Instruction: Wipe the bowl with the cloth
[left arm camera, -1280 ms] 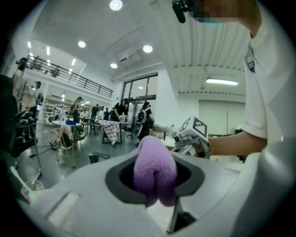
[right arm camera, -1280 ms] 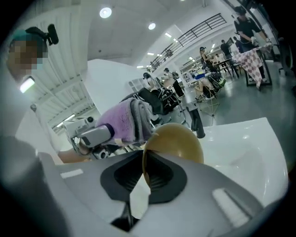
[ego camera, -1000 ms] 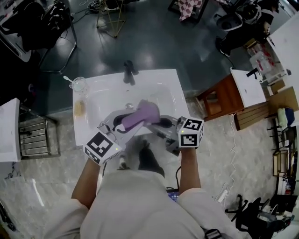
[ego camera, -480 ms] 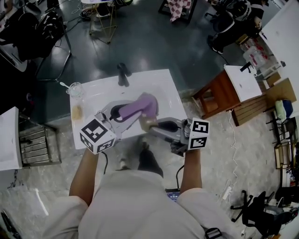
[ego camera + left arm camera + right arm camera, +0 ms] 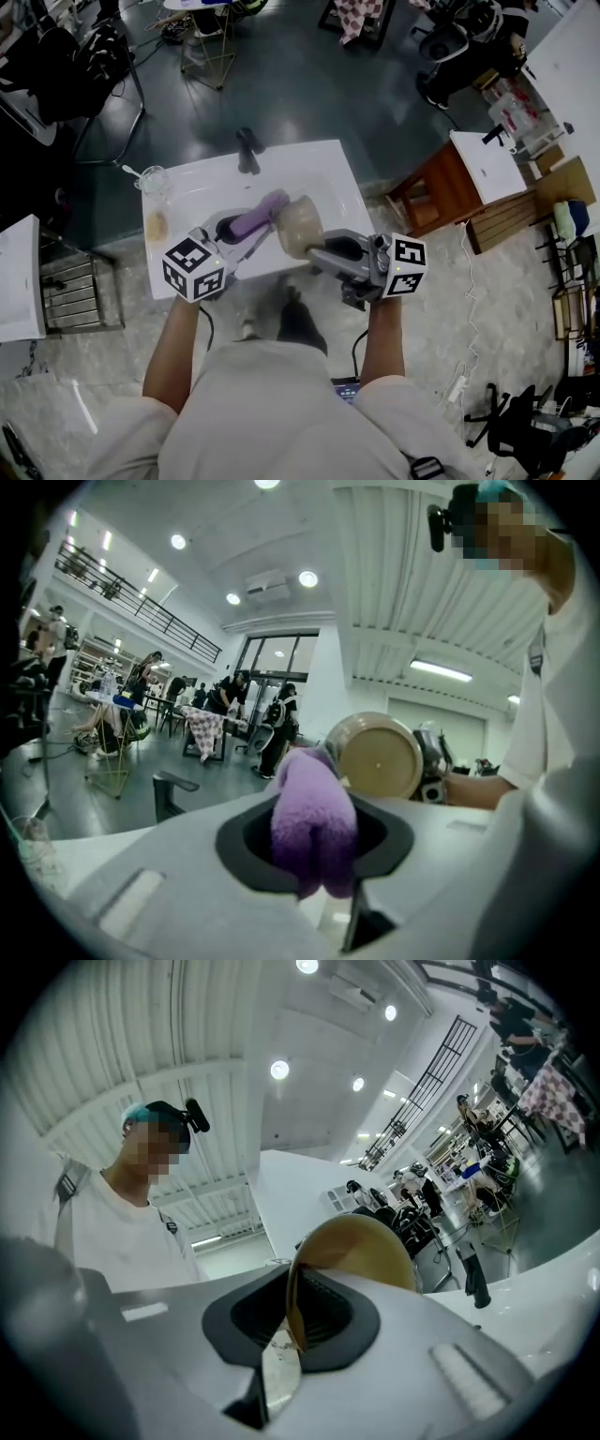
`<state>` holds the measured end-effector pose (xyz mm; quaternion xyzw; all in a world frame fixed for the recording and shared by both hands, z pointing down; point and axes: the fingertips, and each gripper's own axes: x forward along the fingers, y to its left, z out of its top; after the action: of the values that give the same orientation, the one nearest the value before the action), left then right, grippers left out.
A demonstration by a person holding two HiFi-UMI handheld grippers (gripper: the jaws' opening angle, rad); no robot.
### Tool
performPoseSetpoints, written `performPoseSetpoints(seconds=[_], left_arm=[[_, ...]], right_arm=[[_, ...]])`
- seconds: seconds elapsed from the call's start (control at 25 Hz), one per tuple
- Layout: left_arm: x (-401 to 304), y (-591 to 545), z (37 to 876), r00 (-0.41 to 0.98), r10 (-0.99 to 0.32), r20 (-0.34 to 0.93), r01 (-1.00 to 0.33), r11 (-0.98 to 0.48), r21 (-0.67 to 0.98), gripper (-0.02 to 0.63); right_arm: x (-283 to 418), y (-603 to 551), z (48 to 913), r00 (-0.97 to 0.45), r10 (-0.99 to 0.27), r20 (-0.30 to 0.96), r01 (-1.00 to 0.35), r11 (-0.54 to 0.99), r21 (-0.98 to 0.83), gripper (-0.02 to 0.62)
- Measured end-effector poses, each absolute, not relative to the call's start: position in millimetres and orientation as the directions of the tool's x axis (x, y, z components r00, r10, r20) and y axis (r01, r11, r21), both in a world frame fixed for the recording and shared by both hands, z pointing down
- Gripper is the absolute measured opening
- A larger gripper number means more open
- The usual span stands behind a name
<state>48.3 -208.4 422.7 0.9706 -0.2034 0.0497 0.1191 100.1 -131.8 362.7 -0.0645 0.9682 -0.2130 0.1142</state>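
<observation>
Bowl (image 5: 298, 225), tan, is up in the air over the white sink (image 5: 323, 169), tipped on its side, with the round foot turned toward the left gripper's camera. Far left, on the sink's flat rim: a clear glass (image 5: 153, 176). At the back edge, centre-left: a dark faucet (image 5: 247, 150). Left gripper (image 5: 246, 232) sits over the basin's near left part, pointing roughly level and toward the bowl, its jaws pressed together on a purple cloth (image 5: 255, 217). The cloth is bunched into a thick roll that fills the gap between the jaws and sticks out past them. Its free end reaches the bowl's outer wall on the left side; whether it is touching or just beside I cannot tell from either view. Right gripper (image 5: 311, 251) comes in from the near right, jaws pinching the bowl's rim: one jaw is inside the bowl and one outside, the wall edge-on between them in the right gripper view. Bowl hangs between the two grippers, clear of the basin. Right of the sink, on the floor: a brown wooden cabinet (image 5: 433, 199) with a white top.
</observation>
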Motion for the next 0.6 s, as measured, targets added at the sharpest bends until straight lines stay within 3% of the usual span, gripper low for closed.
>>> performPoseSetpoints(seconds=[0.24,0.6], left_arm=[[53.9,-191.9,439.5,0.927,-0.331,0.177,-0.365,-0.905,0.219,0.095],[55.2,-171.0,439.7,0.941,-0.286,0.180,-0.320,-0.925,0.203,0.097]], right_arm=[[95.6,-141.7,340.8,-0.926,-0.193,-0.326,-0.036,0.901,-0.432,0.015],[85.9,-178.8,360.6,-0.919,-0.347,-0.188,-0.222,0.849,-0.480,0.015]])
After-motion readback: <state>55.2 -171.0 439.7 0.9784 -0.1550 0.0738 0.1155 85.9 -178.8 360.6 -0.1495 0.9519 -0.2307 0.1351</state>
